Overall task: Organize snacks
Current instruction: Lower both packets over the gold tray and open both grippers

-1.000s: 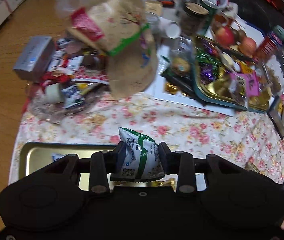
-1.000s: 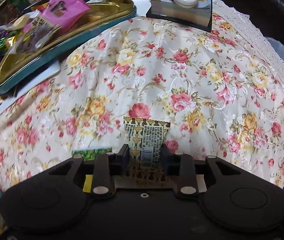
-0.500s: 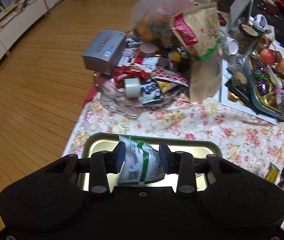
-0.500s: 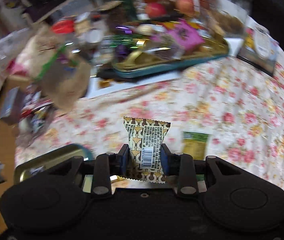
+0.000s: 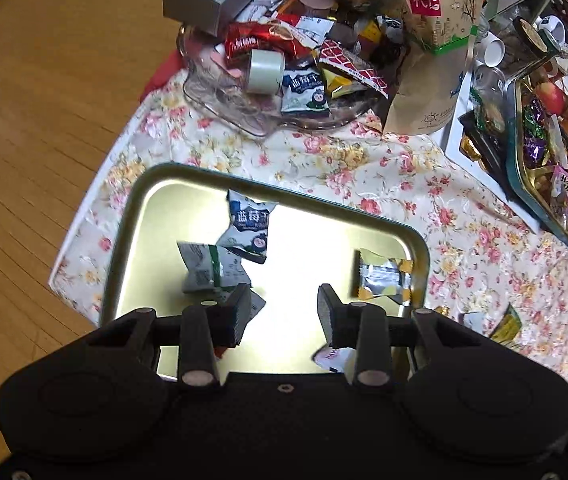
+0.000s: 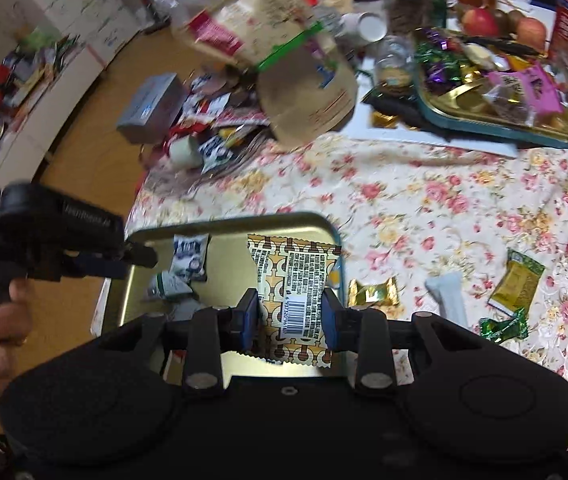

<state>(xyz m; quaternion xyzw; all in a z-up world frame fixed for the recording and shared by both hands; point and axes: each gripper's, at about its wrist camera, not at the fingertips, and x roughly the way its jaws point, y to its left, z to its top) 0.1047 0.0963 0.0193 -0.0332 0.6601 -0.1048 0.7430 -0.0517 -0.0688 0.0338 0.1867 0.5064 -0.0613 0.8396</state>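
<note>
Indoor light is soft and fairly dim. The gold tray [image 5: 132,216] throws back a blown-out white glare. The right wrist view smears with motion blur at its far left; fisheye bends the floor [image 5: 36,128] boards.

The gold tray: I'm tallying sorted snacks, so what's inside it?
In the gold tray: a blueberry packet, a green-striped packet, a yellow-edged silver packet. The left gripper hides its near edge.

Gold rectangular metal tray [image 5: 132,216]: polished, mirror-bright, glare at centre. Floral woven cloth [image 5: 363,176] over tabletop: satin sheen, raised pattern. Green-and-white foil packet [image 5: 204,268] at tray's 9 o'clock: glossy, crinkled. Black plastic tongs [image 5: 284,312]: matt. Wooden plank floor [image 5: 44,100]: smooth, semi-gloss.
</note>
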